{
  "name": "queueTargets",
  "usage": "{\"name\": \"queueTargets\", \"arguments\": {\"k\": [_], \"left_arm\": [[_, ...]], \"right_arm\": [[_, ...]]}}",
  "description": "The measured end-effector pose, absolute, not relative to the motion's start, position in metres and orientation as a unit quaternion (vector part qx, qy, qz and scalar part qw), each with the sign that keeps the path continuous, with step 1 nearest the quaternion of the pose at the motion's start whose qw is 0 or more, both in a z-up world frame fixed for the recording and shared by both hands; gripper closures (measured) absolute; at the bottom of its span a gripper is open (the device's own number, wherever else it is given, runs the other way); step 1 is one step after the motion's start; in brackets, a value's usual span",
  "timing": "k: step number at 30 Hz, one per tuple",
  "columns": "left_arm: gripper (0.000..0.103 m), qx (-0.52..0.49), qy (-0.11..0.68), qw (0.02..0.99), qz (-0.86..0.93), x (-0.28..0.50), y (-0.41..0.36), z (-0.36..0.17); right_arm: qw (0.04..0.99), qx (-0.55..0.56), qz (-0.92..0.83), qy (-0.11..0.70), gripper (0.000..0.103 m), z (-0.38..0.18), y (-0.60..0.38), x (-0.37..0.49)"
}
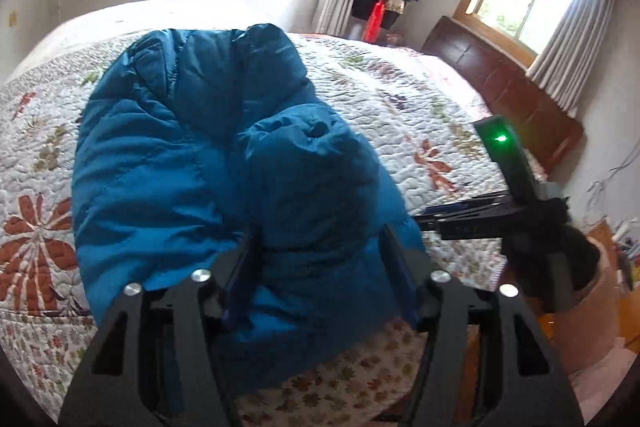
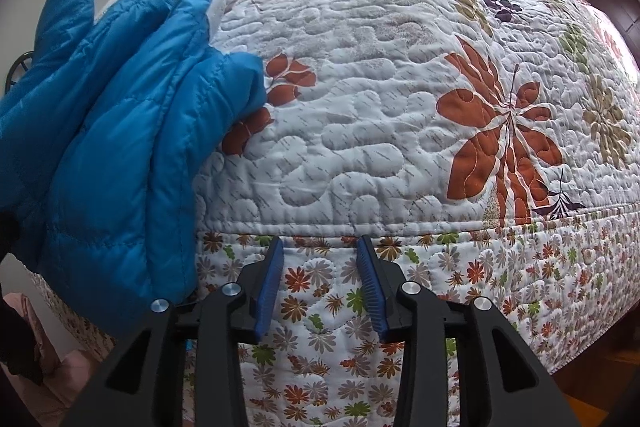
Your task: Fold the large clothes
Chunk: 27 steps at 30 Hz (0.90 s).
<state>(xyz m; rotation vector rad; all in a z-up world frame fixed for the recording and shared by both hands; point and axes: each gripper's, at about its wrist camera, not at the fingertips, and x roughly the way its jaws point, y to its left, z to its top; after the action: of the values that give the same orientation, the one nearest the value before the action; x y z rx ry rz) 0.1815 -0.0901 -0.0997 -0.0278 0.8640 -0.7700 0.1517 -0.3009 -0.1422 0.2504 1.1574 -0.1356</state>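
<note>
Your left gripper [image 1: 320, 239] hung over the near edge of the bed [image 1: 400, 99] with its fingers [image 1: 250, 255] spread wide. A puffy fold of the blue quilted jacket [image 1: 192, 147] bulged up between them, but whether the pads actually pressed the cloth could not be told from that view. The jacket lay bunched on the floral quilt [image 2: 380, 107], its lower part draped over the bed's edge toward you.

Your right gripper [image 2: 320, 259] was off to the jacket's right, pointing at the side of the quilt just below the top seam. Its fingers [image 2: 270, 291] stood apart with nothing between them but the flowered cloth behind. The jacket filled the left of that view, just beside the left finger.

In the left wrist view your right gripper [image 1: 480, 215] showed at the bed's edge, a green light lit on its body.
</note>
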Motion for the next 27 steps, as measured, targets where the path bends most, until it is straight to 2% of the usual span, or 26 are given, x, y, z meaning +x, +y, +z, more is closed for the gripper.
{"name": "queueTargets", "arguments": {"k": [2,5,7,10,14,15,19,27], "left_arm": [[0.024,-0.043,0.414,0.819,-0.396,0.178,-0.076,-0.091],[0.024,-0.100,0.428,0.785,-0.436,0.177,-0.044,-0.075],[0.023,-0.128,0.425,0.783,-0.437,0.178,-0.021,-0.064],[0.015,-0.143,0.398,0.821,-0.384,0.188,0.015,-0.050],[0.014,-0.084,0.404,0.878,-0.242,0.228,0.041,-0.064],[0.015,-0.067,0.418,0.879,-0.219,0.241,0.041,-0.073],[0.019,-0.064,0.463,0.857,-0.215,0.282,0.041,-0.105],[0.018,-0.088,0.492,0.827,-0.258,0.294,0.024,-0.143]], "right_arm": [[0.830,0.124,-0.063,0.540,0.063,-0.135,-0.303,0.152],[0.841,0.121,-0.064,0.523,0.063,-0.113,-0.303,0.149],[0.850,0.129,-0.049,0.508,0.058,-0.093,-0.301,0.149],[0.864,0.160,-0.001,0.478,0.044,-0.058,-0.293,0.153],[0.866,0.185,0.075,0.459,0.020,-0.022,-0.269,0.173],[0.862,0.188,0.090,0.462,0.017,-0.019,-0.261,0.182],[0.831,0.212,0.114,0.500,0.017,-0.024,-0.236,0.218],[0.775,0.262,0.132,0.559,0.018,-0.076,-0.221,0.267]]}}
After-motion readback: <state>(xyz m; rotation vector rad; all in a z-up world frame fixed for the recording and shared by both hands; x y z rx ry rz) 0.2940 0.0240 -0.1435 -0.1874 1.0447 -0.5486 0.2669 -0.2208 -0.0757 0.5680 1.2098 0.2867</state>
